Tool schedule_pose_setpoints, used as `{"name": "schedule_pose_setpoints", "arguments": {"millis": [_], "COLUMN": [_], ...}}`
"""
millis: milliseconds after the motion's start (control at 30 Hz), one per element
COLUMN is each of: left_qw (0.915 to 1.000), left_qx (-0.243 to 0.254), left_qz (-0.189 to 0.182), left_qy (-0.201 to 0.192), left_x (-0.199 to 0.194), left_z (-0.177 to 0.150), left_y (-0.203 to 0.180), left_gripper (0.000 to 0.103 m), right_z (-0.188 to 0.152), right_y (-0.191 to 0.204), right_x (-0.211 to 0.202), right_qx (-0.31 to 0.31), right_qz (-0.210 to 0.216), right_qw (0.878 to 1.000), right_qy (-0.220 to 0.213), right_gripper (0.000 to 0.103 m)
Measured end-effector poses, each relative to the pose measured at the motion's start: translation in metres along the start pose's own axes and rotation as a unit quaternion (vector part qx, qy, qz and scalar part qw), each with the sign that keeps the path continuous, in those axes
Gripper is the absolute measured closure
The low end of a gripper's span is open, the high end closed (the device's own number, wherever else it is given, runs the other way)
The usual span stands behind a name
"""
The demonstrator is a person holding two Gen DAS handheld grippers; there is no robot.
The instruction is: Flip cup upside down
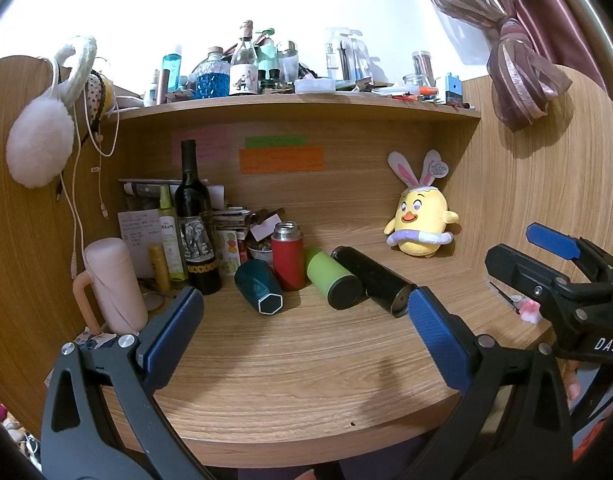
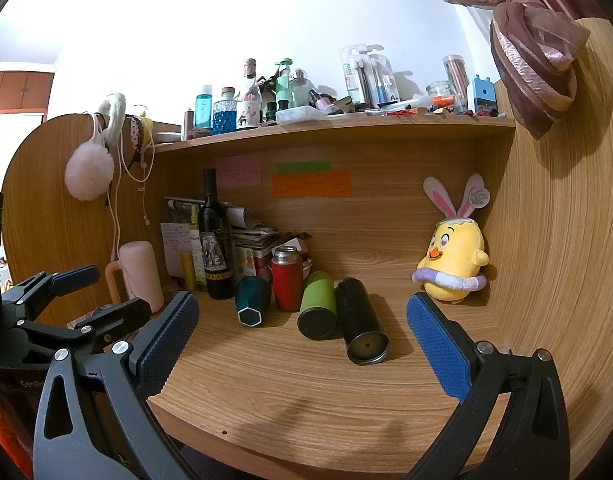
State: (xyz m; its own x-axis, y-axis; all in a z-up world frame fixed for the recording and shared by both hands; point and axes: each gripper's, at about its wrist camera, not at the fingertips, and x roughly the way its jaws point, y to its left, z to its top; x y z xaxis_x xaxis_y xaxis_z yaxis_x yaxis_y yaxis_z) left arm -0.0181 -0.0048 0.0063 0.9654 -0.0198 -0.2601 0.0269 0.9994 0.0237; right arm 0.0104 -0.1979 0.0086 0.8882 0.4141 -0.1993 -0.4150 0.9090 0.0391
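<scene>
Wooden counter [image 1: 306, 360] fills the alcove ahead of me, under a cluttered shelf [image 1: 298, 106]. Both my jaws stand wide apart and hold nothing: left gripper [image 1: 306, 336] and right gripper [image 2: 302, 344] hover above the counter's near edge. Four cups sit toward the back: teal cup [image 1: 260, 286], green cup [image 1: 332, 278] and black cup [image 1: 372, 280] lie on their sides, while red cup [image 1: 287, 258] stands upright between the teal and green ones. Yellow plush chick [image 1: 420, 220] sits far right.

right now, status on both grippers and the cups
Left gripper open, empty. Right gripper open, empty. Teal cup, green cup, black cup lying on desk, untouched. Approach unobstructed.
</scene>
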Motion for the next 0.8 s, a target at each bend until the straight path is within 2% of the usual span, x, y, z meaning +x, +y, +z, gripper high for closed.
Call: {"name": "schedule_pose_setpoints", "arguments": {"millis": [567,800], "left_qw": [0.9999,0.9994], "left_qx": [-0.009,-0.025], "left_qz": [-0.003,-0.013], "left_qy": [0.006,0.022], "left_x": [0.002,0.017], "left_z": [-0.001,-0.004], "left_y": [0.004,0.01], "left_gripper": [0.0,0.0], "right_z": [0.0,-0.001], "right_y": [0.003,0.002], "right_x": [-0.001,0.008], "right_qx": [0.0,-0.003], "right_qz": [0.0,-0.005], "right_qw": [1.0,1.0], "right_qy": [0.0,0.014], "right_gripper": [0.0,0.0]}}
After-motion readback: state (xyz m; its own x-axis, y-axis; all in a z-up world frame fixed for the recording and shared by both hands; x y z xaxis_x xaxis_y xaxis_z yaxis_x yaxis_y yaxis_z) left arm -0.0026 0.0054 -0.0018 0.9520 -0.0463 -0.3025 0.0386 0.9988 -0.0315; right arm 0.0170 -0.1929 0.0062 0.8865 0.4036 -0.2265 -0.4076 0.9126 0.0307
